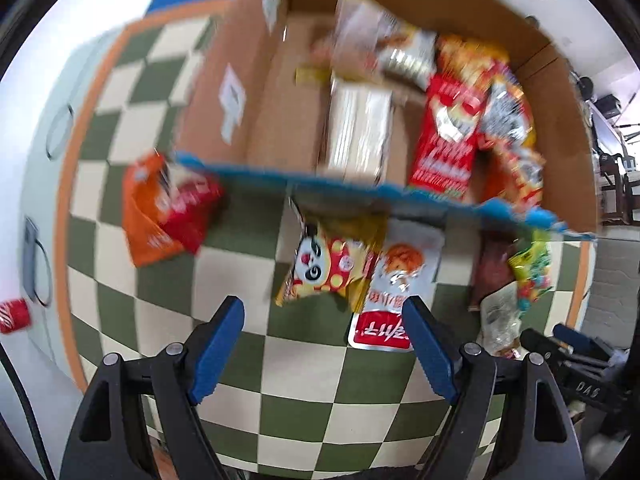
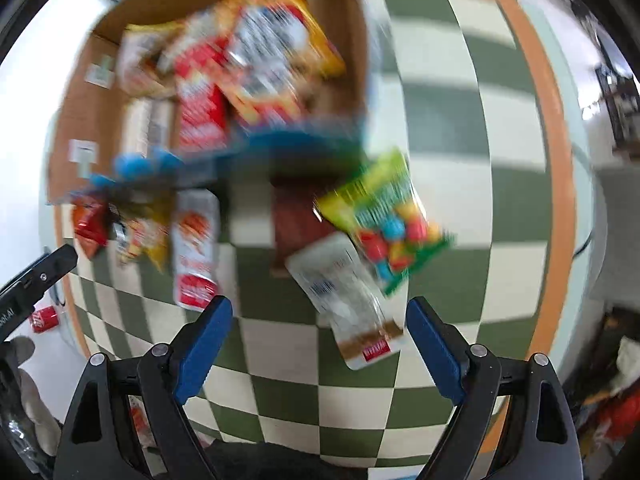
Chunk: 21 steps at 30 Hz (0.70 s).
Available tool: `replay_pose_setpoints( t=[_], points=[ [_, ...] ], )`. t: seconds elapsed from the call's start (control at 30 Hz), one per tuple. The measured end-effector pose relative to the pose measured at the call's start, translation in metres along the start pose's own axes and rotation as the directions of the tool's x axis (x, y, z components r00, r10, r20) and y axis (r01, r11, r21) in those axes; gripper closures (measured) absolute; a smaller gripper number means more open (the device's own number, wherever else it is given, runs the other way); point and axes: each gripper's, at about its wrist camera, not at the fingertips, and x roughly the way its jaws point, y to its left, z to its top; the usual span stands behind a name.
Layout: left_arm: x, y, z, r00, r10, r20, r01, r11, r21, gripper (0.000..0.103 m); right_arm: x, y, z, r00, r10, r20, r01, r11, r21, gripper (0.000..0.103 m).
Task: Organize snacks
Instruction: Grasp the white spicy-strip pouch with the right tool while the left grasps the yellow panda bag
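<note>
Checkered cloth [image 1: 304,360] bears cardboard box [image 1: 280,92], snack packets [image 1: 396,280].

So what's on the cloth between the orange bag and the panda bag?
Nothing. In the left wrist view, only bare checkered cloth lies between the orange bag and the panda bag, in front of the cardboard box.

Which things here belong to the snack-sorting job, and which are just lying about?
Part of the job:
- cardboard box, already holding packets
- panda packet
- white and red pouch
- orange bag
- green sweet bag
- clear packet
- both open grippers, left and right

Just lying about:
- red can, off the checked cloth
</note>
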Motion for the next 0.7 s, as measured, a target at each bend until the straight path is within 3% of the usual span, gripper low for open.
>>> replay_pose_setpoints(
  t=[0.23,0.37,0.53,0.6,0.7],
  points=[
    [0.052,-0.011,0.011,0.996,0.052,-0.076,-0.049,0.998,0.043,0.022,0.053,-0.021,-0.012,0.998,-0.009,-0.062,0.012,0.999,0.051,0.012],
    [0.073,-0.014,0.020,0.990,0.094,-0.104,-0.088,0.994,0.062,0.022,0.064,-0.022,-0.011,0.997,-0.023,-0.071,0.026,0.999,0.034,0.012],
    [0.088,-0.018,0.024,0.988,0.089,-0.123,-0.079,0.993,0.087,0.023,0.079,-0.018,-0.007,0.993,-0.079,-0.088,0.077,0.997,-0.027,0.012],
    [0.087,-0.019,0.021,0.990,0.093,-0.107,-0.083,0.992,0.092,0.042,0.086,-0.018,-0.007,0.991,-0.086,-0.107,0.082,0.996,-0.039,0.011],
    [0.083,-0.021,0.013,0.990,0.116,-0.086,-0.107,0.988,0.108,0.048,0.086,-0.012,-0.010,0.988,-0.135,-0.080,0.130,0.989,-0.068,0.016]
  ],
)
